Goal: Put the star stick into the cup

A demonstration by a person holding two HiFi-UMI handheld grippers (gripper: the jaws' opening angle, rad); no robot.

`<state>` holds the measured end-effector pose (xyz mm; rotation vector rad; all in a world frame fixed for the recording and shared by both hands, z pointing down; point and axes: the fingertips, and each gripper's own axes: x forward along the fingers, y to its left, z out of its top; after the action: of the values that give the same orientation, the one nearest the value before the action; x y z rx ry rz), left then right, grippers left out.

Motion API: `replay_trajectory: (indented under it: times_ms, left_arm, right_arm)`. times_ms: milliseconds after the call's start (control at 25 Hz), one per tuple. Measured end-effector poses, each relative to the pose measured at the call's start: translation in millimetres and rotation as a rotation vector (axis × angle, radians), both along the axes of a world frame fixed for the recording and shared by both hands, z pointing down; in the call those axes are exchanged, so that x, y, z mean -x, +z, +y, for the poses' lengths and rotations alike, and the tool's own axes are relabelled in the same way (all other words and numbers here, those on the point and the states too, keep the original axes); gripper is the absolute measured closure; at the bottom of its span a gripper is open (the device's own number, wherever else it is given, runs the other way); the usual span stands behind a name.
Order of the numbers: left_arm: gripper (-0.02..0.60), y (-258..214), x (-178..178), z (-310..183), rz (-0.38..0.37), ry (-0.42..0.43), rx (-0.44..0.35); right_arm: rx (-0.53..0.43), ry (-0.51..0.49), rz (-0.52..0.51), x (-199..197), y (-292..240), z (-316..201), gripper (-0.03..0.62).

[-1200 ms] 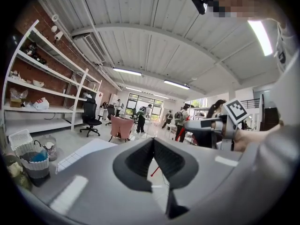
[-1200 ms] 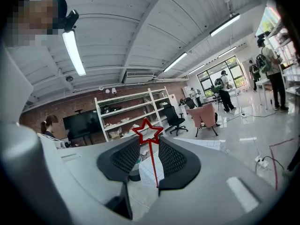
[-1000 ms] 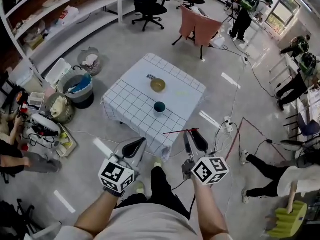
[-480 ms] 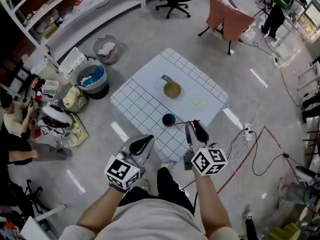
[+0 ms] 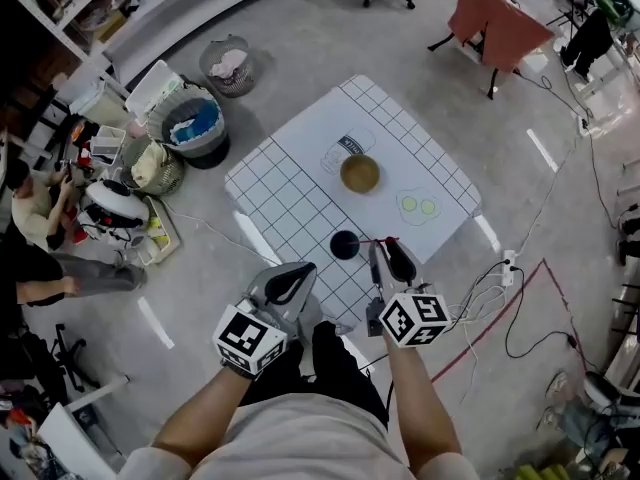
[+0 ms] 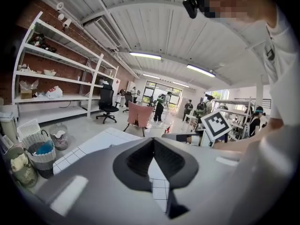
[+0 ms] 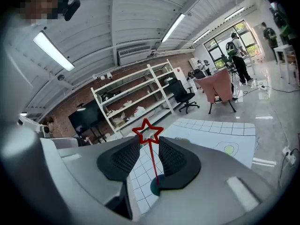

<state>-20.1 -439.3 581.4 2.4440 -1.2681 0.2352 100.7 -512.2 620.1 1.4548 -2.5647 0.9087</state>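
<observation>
- The left gripper (image 5: 297,271) is clenched on nothing: its jaw tips meet, and only the table shows through the gap behind them.
- The right gripper (image 5: 388,250) grasps the star stick (image 7: 153,161), a thin red rod, with the star just past the jaw tips.
- Each gripper's cube bears black-and-white square markers and no words.
- The stick's plain end points at the cup (image 5: 345,245) and reaches its rim in the head view. I cannot tell whether it is inside.
- The cup is dark, round and upright, and it stands by the near edge of the table (image 5: 285,203), close to the near corner.
- The table has a white cover with a grid of dark lines.
- A brown bowl (image 5: 360,173) sits near the middle.
- Two green circles (image 5: 418,206) are printed toward the right corner.
- A small label (image 5: 350,143) lies just beyond the bowl, its print too small to read.
- The floor (image 5: 300,48) is glossy grey, with cables and a red line (image 5: 500,308) at the right.
- Baskets (image 5: 195,128) stand at the left.
- A pink chair (image 5: 505,28) and white shelves (image 5: 150,8) lie beyond.
</observation>
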Motion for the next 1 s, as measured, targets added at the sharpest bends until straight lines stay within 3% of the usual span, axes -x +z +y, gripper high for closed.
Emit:
replay_trajectory:
  times_ms: [1000]
  left_arm:
    - [0.575,68.7,7.5,-24.4,0.029,0.041,0.111]
  right_arm:
    - [0.197,0.008,0.044,26.3,97.9,-5.0,0.457]
